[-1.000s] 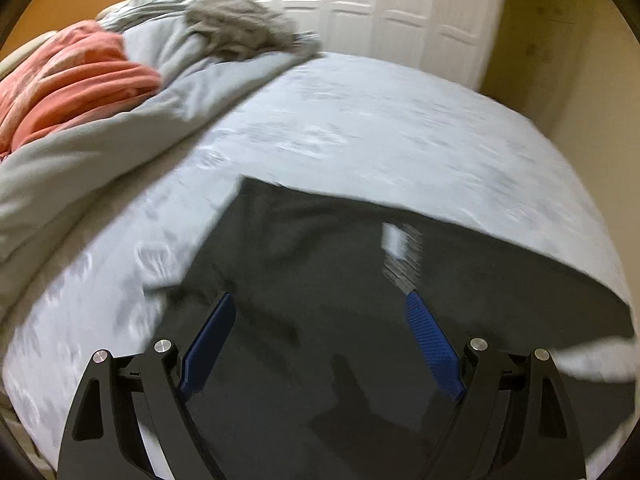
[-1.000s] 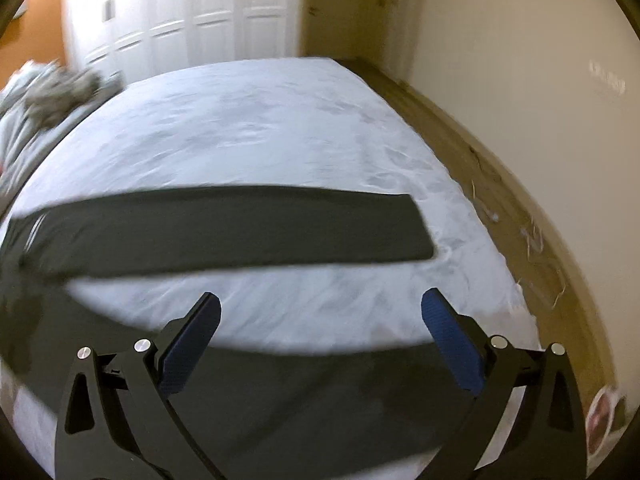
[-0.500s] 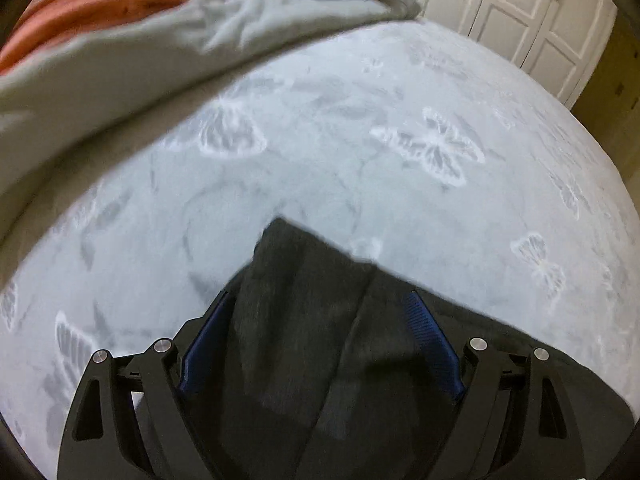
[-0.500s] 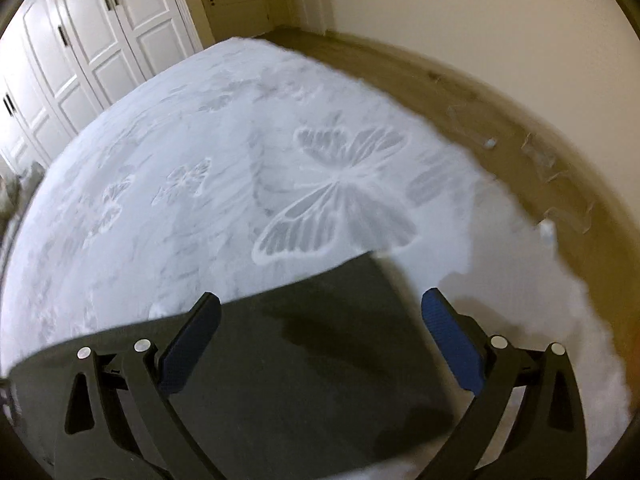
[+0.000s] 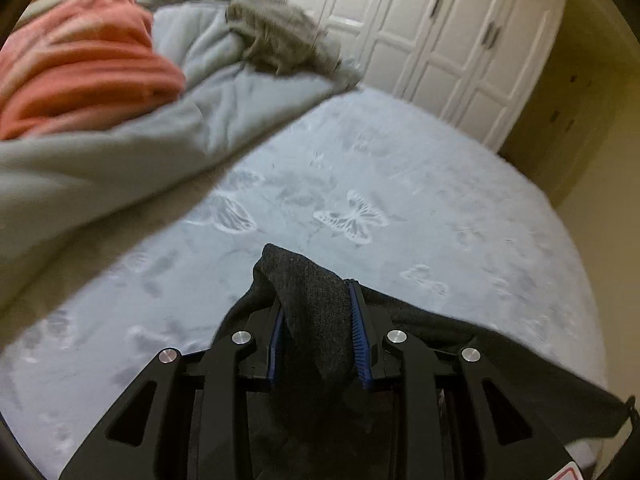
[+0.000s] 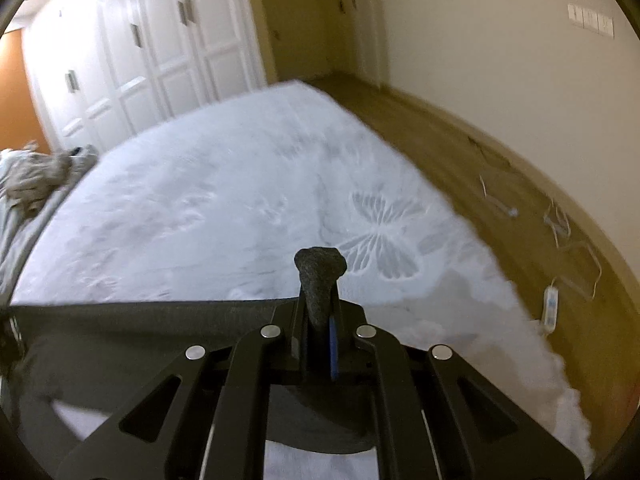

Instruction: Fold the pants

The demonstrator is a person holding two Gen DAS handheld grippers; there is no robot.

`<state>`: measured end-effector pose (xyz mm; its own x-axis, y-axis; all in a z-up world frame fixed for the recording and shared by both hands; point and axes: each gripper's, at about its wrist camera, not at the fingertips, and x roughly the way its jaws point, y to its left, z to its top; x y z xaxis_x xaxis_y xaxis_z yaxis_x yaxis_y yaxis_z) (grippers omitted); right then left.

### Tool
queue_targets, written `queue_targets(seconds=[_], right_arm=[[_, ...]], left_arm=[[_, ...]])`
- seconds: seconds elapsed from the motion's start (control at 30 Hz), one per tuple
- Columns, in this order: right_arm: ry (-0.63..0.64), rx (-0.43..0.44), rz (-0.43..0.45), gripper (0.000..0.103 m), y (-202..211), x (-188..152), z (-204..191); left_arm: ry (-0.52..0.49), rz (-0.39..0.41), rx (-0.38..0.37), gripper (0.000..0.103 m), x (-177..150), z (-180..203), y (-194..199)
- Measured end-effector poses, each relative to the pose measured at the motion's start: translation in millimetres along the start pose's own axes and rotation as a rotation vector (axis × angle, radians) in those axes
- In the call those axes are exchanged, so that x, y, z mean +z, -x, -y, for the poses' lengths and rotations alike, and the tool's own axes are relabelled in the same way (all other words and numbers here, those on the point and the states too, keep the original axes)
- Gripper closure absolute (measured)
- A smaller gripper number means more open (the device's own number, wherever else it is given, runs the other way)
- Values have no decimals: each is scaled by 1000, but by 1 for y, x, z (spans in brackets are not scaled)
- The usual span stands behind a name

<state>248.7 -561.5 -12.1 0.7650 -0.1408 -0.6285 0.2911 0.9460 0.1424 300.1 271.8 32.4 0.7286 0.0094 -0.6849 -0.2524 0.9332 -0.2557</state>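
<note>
Both grippers clamp the dark pants [image 5: 316,312], which lie across the lower frame on the bed [image 5: 400,184]. Left gripper [image 5: 316,320]: jaws closed on a bunched corner. Right gripper [image 6: 320,320]: jaws closed on a narrow tuft, likely to slip if the cloth is pulled taut.
</note>
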Motion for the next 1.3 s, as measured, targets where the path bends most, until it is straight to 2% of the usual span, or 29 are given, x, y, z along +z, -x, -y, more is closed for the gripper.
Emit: queue_targets(seconds=[0.13, 0.2, 0.27, 0.3, 0.37, 0.4, 0.43, 0.47, 0.53, 0.57, 0.67, 0.73, 0.77, 0.8, 0.87, 0.93, 1.0, 1.07, 1.17, 1.23, 1.3], right_arm=[[71, 11, 66, 97, 76, -25, 18], [94, 24, 39, 96, 95, -46, 31], [73, 26, -3, 90, 102, -68, 43], [63, 18, -19, 84, 106, -80, 50], [27, -19, -46, 54, 115, -108, 63], [1, -72, -40, 31, 124, -121, 70], [-27, -93, -16, 27, 135, -131, 74], [-58, -85, 1, 27, 145, -137, 77], [-119, -51, 16, 27, 164, -143, 79], [-146, -36, 23, 27, 172, -145, 80], [-184, -21, 8, 25, 191, -143, 63], [-190, -13, -9, 18, 197, -143, 49], [-205, -10, -13, 19, 198, -143, 43], [-235, -3, -14, 18, 199, -143, 37], [-290, 10, -31, 18, 198, -145, 32], [-331, -7, -39, 18, 195, -150, 34], [-359, -36, -39, 19, 192, -157, 39], [-352, -74, -63, 19, 181, -169, 45], [-371, -64, -184, 25, 161, -178, 52], [-411, -86, -218, 26, 156, -183, 58], [-476, -62, -248, 26, 150, -186, 66]], left_arm=[[-11, 12, -27, 77, -24, -33, 71], [-26, -10, -6, 77, -45, -47, 90], [-45, -53, 23, 76, -71, -62, 102], [-47, -68, 30, 74, -84, -69, 106], [-60, -103, 30, 65, -111, -80, 109], [-57, -117, 38, 63, -124, -83, 112], [-45, -111, 51, 63, -130, -86, 117], [-18, -102, 54, 61, -136, -90, 125], [72, -90, 3, 39, -145, -97, 142], [128, -87, -11, 33, -148, -100, 147], [256, -114, -20, 30, -155, -102, 142], [338, -180, -25, 30, -159, -100, 116], [364, -201, -27, 30, -161, -99, 106], [381, -206, -44, 33, -164, -98, 100], [402, -214, -61, 59, -170, -94, 83], [370, -213, -36, 99, -174, -90, 72], [347, -192, 5, 102, -175, -90, 73], [374, -200, -20, 102, -175, -94, 74], [340, -196, -7, 102, -172, -90, 76], [328, -193, 3, 102, -171, -88, 77], [320, -195, 20, 102, -171, -87, 77]])
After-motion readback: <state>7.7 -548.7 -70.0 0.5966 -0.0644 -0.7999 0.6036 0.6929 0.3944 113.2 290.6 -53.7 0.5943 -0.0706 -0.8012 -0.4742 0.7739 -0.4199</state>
